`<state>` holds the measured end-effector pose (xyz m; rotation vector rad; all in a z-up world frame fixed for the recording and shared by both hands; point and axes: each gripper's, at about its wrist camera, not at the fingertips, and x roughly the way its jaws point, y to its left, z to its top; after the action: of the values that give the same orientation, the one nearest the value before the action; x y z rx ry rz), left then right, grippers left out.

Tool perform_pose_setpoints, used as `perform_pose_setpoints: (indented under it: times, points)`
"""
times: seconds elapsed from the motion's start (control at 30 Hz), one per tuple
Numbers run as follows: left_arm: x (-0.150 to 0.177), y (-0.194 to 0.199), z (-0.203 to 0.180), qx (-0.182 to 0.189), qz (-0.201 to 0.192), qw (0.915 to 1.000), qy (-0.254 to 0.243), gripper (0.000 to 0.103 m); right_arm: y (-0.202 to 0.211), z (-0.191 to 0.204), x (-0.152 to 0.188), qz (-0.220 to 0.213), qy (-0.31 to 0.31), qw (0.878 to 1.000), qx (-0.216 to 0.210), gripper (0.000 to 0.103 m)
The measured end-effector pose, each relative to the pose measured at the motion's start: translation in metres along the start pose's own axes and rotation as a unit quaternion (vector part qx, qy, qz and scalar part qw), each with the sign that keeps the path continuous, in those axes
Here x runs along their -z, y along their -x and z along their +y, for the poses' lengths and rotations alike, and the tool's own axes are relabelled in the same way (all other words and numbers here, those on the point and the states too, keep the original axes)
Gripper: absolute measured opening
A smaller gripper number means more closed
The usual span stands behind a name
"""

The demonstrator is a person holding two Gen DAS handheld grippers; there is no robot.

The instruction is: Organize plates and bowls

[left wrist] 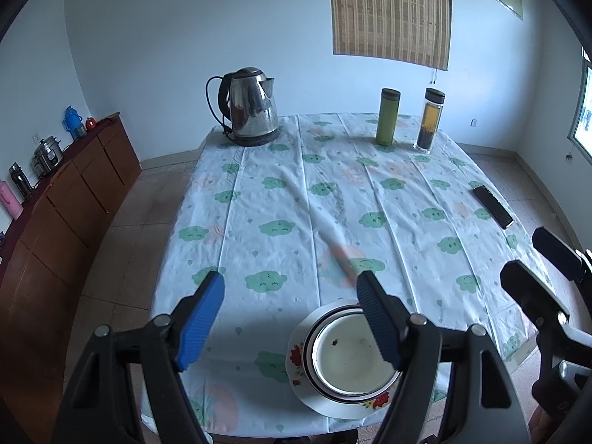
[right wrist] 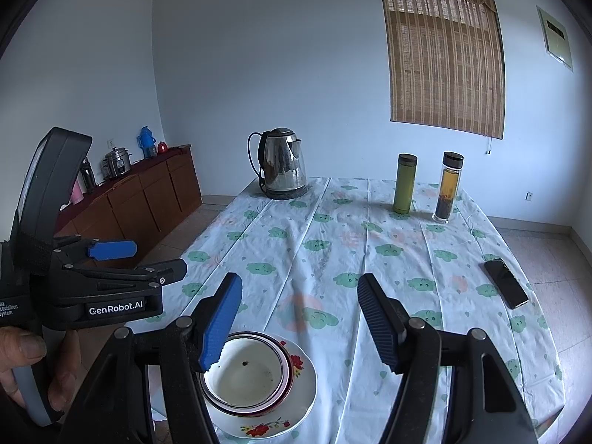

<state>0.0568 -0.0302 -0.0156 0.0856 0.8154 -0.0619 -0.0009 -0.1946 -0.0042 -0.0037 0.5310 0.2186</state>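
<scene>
A white bowl with dark specks inside sits nested in stacked bowls on a white flowered plate at the table's near edge. The bowl and plate also show in the right wrist view. My left gripper is open and empty, above and just left of the stack. My right gripper is open and empty, above and just right of it. The right gripper also shows at the right of the left wrist view, and the left gripper at the left of the right wrist view.
On the cloud-print tablecloth stand a steel kettle at the far left, a green flask and a glass tea bottle at the far right. A black phone lies at the right edge. A wooden sideboard lines the left wall.
</scene>
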Motion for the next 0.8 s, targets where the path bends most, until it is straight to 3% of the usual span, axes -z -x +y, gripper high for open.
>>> perform_pose_setpoints:
  times: [0.67, 0.8]
  points:
    - [-0.011, 0.014, 0.004, 0.002, -0.023, 0.9997, 0.001, 0.076, 0.009, 0.004, -0.008, -0.025, 0.009, 1.000, 0.013, 0.067]
    - [-0.011, 0.014, 0.003, 0.001, -0.024, 0.9997, -0.004, 0.088, 0.009, 0.005, -0.009, -0.023, 0.010, 1.000, 0.011, 0.067]
